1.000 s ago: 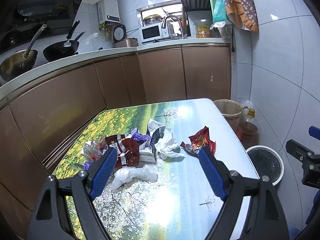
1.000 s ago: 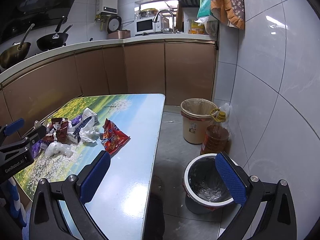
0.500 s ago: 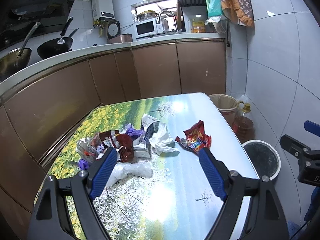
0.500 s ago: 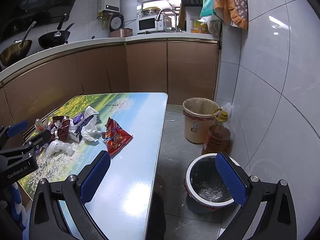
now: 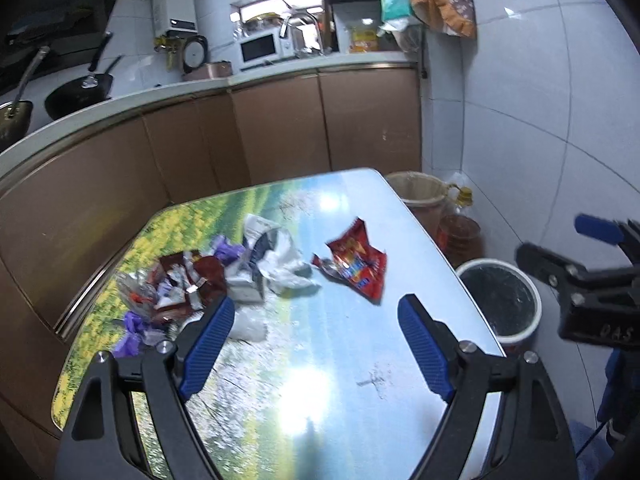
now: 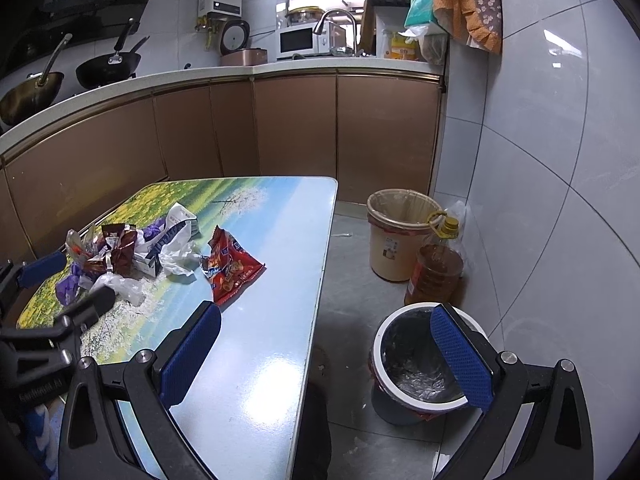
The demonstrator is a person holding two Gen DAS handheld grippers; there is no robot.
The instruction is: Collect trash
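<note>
Two hand-held grippers are hovering over a kitchen table (image 6: 280, 320) printed with a meadow scene, with a heap of trash waiting on its far left side. The left gripper (image 5: 316, 316) is pointing down at the tabletop, its blue jaws standing wide apart with nothing between them. The right gripper (image 6: 326, 320) is hanging over the table's right edge, its jaws likewise spread and empty; one finger is showing in front of the tabletop and the other in front of the bin on the floor.

The trash is lying in a loose cluster: a red snack wrapper (image 6: 230, 268) is sitting apart from the rest, nearest the middle of the table, with crumpled white paper (image 6: 178, 258) just beside it. Further left, a small carton (image 6: 154, 256), dark red wrappers (image 6: 114, 248), a white plastic bag (image 6: 122, 286) and purple scraps (image 6: 66, 286) are lying in a pile, touching one another. The left wrist view is blurring here, so the smaller pieces in the pile are hard to tell apart.

On the floor beside the table, a white-rimmed bin (image 6: 416, 360) with a dark liner is standing open. Behind it, a bottle of oil (image 6: 434, 272) with a yellow cap is standing just beside a cream bucket (image 6: 394, 232) lined with a bag. Brown cabinets (image 6: 296, 132) are running along the back, with a microwave (image 6: 298, 42) and pans (image 6: 108, 66) on the counter above.
</note>
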